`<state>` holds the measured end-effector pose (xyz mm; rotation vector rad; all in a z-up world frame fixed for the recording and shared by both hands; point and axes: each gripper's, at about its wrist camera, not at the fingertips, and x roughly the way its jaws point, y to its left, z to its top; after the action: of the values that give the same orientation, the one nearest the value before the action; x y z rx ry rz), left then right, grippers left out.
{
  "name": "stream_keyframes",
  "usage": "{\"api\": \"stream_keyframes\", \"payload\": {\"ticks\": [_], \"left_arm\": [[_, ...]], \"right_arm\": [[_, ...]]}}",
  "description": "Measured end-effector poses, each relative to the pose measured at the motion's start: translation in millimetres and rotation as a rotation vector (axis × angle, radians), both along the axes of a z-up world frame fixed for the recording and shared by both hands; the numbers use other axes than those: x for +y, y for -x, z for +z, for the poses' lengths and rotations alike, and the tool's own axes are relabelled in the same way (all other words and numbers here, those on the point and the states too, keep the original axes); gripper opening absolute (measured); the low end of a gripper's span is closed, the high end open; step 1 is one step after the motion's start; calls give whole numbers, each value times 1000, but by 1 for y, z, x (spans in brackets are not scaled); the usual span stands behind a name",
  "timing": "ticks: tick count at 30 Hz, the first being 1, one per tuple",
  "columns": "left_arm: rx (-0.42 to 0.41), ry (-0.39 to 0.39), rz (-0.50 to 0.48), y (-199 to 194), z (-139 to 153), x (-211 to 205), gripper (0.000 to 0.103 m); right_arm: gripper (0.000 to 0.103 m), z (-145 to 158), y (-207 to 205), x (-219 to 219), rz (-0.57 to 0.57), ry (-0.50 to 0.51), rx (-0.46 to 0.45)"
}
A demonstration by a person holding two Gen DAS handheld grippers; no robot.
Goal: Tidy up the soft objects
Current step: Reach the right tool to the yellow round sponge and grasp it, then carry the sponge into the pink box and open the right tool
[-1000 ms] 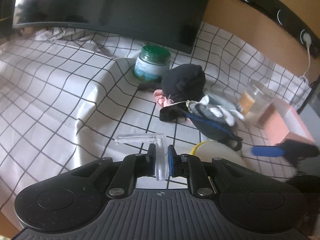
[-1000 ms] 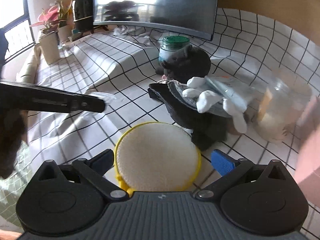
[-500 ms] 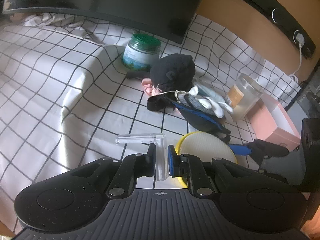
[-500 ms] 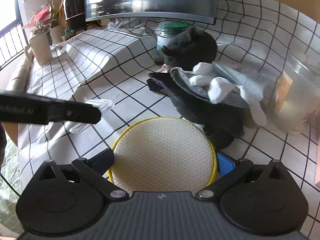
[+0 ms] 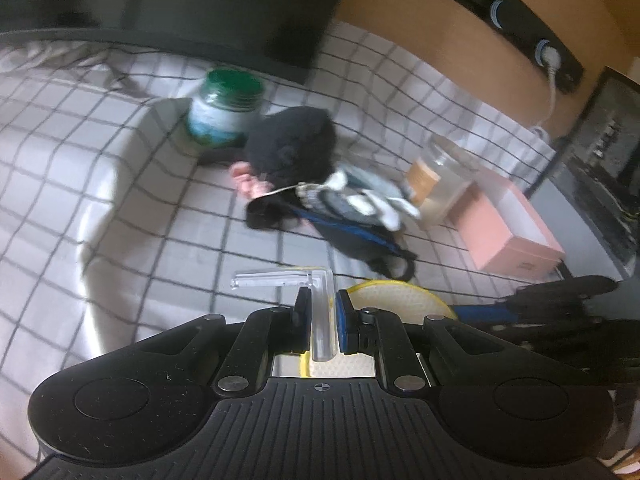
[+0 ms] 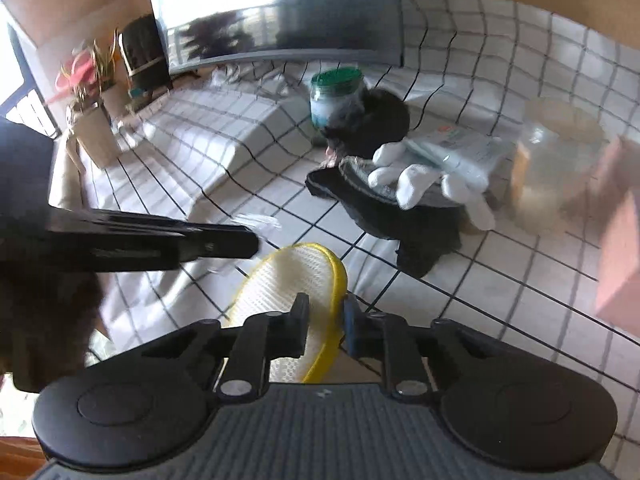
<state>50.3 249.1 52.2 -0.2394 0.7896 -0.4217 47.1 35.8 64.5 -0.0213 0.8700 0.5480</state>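
My right gripper (image 6: pixel 326 314) is shut on the rim of a round cream pad with a yellow edge (image 6: pixel 292 276), holding it tilted above the checked cloth; the pad also shows in the left wrist view (image 5: pixel 396 300). My left gripper (image 5: pixel 322 314) is shut on a clear L-shaped plastic piece (image 5: pixel 320 288). Ahead lies a pile of soft things: a black plush (image 6: pixel 376 120), a dark cap (image 6: pixel 400 216), white gloves (image 6: pixel 424 184) and a clear packet (image 6: pixel 460 144). The pile shows in the left wrist view too, plush (image 5: pixel 292 144) behind gloves (image 5: pixel 376 204).
A green-lidded jar (image 5: pixel 224 112) stands behind the plush, under a dark monitor (image 6: pixel 280 12). A clear jar (image 5: pixel 440 176) and an open pink box (image 5: pixel 512 232) stand at the right. A potted plant (image 6: pixel 92 112) sits far left. The cloth (image 5: pixel 100 184) has a raised fold.
My right gripper has closed on the pad's rim and lifted it on edge; before, its jaws were wide open around the flat pad. The left gripper moved a little right, still holding the clear piece.
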Motion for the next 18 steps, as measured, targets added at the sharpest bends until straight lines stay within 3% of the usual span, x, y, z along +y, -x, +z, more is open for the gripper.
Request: {"api": "stream_keyframes", "payload": {"ticks": [6,15,18], "left_arm": [[-26,6,-146,4,14,-43,15],[-16,42,-460,10,15,-159,15],[-29,50,-525,5,21,-192,15]], "right_arm": [[13,37,34,-41,-76,45,-61],[13,82,88,-155,-373,198,-162],[13,96,100,-182,-450,230,-209]]}}
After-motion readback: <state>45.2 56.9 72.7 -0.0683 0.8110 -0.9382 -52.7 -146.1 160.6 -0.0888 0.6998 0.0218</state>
